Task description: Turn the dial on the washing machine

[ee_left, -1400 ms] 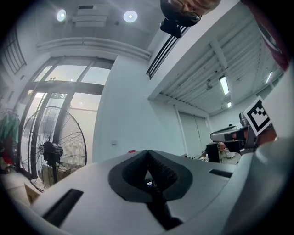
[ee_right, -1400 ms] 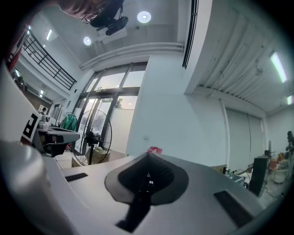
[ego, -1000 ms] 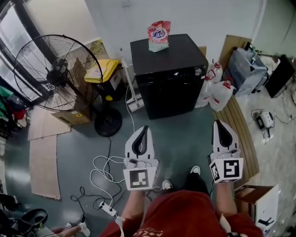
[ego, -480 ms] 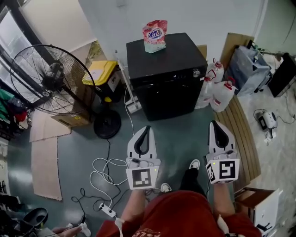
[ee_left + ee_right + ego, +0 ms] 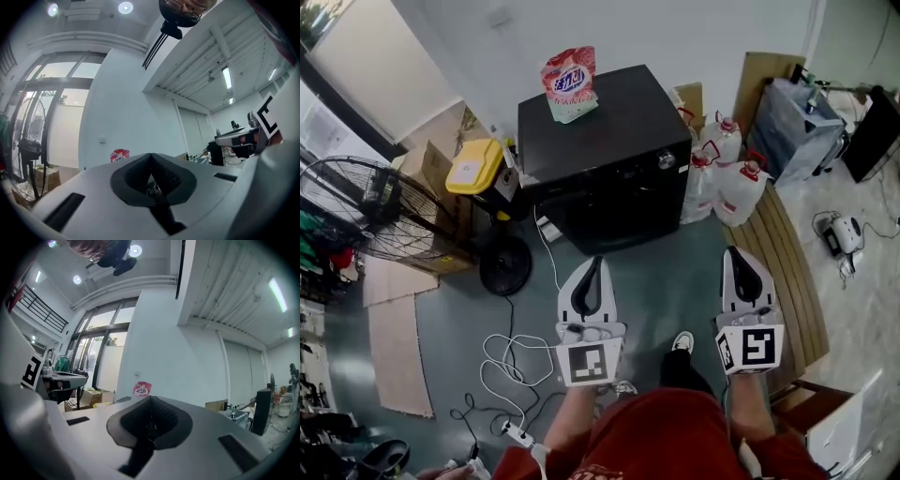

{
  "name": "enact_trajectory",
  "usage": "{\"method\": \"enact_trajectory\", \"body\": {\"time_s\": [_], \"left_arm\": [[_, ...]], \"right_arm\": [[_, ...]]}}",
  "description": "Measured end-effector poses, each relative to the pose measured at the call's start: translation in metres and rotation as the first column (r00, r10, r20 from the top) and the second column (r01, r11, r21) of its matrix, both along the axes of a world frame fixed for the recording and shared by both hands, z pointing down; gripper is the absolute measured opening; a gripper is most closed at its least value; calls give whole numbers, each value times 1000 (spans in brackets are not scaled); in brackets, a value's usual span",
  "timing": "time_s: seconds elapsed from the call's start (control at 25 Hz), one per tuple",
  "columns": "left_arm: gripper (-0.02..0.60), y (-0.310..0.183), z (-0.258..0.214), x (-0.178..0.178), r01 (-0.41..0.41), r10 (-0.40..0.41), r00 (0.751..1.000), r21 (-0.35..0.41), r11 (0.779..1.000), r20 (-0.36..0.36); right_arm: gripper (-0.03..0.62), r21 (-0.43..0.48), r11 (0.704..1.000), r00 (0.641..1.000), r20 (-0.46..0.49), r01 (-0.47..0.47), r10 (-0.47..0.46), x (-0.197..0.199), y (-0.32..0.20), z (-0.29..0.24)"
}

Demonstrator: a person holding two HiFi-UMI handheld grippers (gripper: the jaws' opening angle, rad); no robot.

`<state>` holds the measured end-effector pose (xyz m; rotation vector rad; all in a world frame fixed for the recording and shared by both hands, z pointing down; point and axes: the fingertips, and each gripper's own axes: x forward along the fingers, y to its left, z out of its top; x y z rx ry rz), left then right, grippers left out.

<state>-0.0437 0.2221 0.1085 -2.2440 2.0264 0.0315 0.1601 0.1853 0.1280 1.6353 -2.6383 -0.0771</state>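
Pointing toward the black washing machine (image 5: 605, 131) at twelve o'clock, the left gripper (image 5: 592, 265) and right gripper (image 5: 741, 255) both had their jaws closed on nothing. The silver dial (image 5: 666, 161) sat at the machine's front, eleven o'clock of the right gripper, well apart from it.

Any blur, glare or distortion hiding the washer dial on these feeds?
Head view: sharp, evenly lit, edges bowed; dial small but clear on the washing machine. Left gripper view: heavy fisheye, dark corners, ceiling lamp glare. Right gripper view: same; dial unseen.
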Motion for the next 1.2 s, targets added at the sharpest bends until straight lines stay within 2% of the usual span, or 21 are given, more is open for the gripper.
{"method": "enact_trajectory", "body": {"time_s": [0.36, 0.6, 0.92, 1.2], "left_arm": [[9, -99, 5, 91, -1, 1, 1000, -22, 1000, 17], [9, -141, -1, 131, -10, 10, 999, 0, 1000, 30], [9, -184, 15, 124, 17, -17, 1000, -10, 1000, 15], [9, -222, 34, 77, 62, -62, 997, -17, 998, -34]], "right_arm": [[9, -14, 1000, 999, 49, -7, 7, 93, -98, 8], [9, -7, 1000, 998, 56, 4, -4, 128, -141, 7], [9, -24, 999, 999, 33, 35, -34, 112, -186, 19], [9, -36, 996, 996, -32, 87, -88, 55, -232, 30]]}}
